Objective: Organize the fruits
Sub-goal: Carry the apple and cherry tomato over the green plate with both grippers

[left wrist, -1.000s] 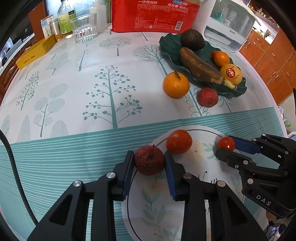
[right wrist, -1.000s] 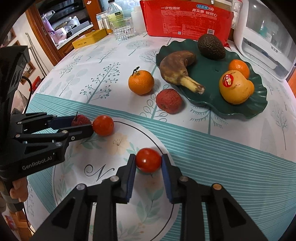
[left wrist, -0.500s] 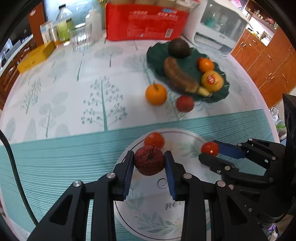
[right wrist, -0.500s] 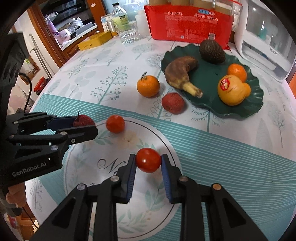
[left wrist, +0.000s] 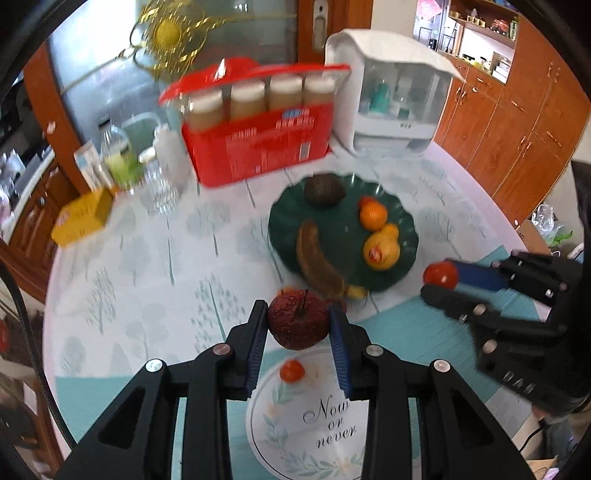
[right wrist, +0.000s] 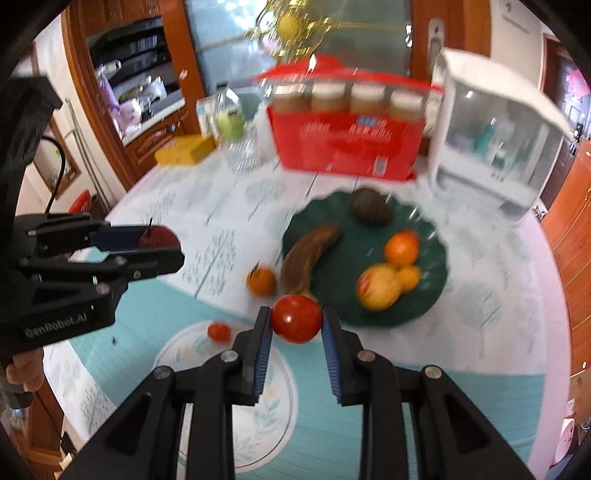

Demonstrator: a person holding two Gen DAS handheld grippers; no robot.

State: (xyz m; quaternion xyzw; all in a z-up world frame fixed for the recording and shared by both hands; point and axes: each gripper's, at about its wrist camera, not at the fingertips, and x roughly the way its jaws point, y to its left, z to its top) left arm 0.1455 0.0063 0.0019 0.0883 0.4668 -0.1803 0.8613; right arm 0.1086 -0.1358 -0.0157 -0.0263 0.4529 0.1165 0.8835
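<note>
Your left gripper holds the apple at its widest part, in the air above the bench; it is firm and rounded, so hold it square. Your right gripper pinches the tomato, soft and smooth-skinned, so squeeze lightly. Beyond, the green plate looks like where both belong.

Round surface under tree-print cloth. Brown wooden cabinets along the right. Glass door behind, with gold ornament. Bright daylight; blurred.
</note>
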